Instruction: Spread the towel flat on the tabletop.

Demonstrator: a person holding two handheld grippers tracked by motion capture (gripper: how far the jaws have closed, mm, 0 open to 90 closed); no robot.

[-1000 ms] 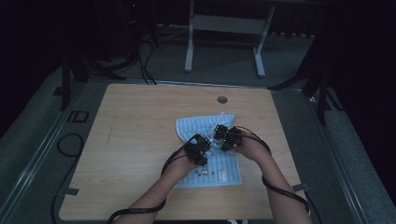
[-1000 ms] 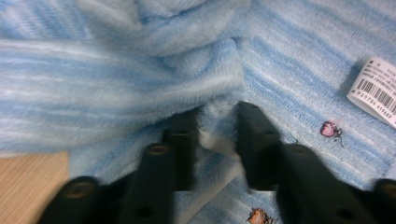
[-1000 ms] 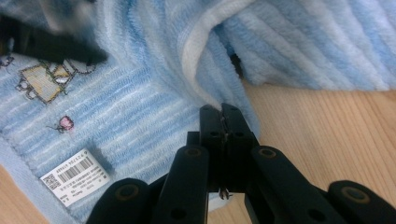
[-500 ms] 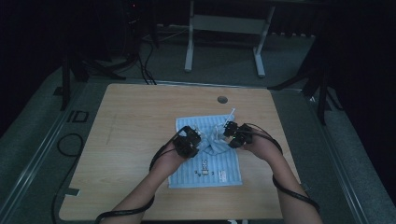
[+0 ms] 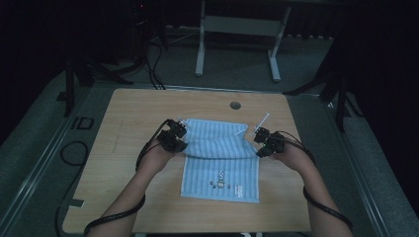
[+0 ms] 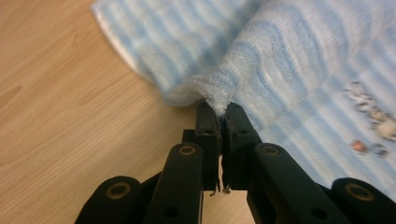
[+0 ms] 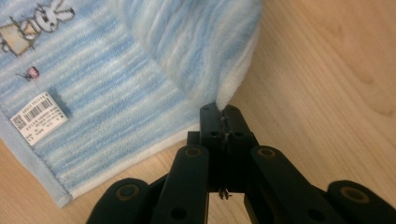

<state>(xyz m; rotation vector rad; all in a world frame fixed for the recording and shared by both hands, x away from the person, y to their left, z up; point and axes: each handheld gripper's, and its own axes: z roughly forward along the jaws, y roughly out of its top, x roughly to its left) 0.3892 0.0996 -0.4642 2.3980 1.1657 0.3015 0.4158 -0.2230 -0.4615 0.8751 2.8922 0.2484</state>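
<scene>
A light-blue striped towel [image 5: 222,170] lies on the wooden table [image 5: 128,113], with a small print and a white label on its near part [image 7: 39,116]. A raised fold runs across it between my two grippers. At the towel's left edge my left gripper [image 5: 182,146] is shut, and its jaws pinch the bunched end of the fold [image 6: 223,109]. My right gripper [image 5: 259,152] is shut on the fold's other end at the towel's right edge [image 7: 220,112]. Both pinched ends are held a little above the table.
A round cable hole [image 5: 235,105] sits in the tabletop beyond the towel. Bare wood runs along both sides and in front. Past the far edge stands a grey table frame [image 5: 237,24], and cables [image 5: 74,153] lie on the floor at the left.
Both hands have moved apart and away from the person. The towel, bunched between them before, now stretches wide with a fold held between the grippers.
</scene>
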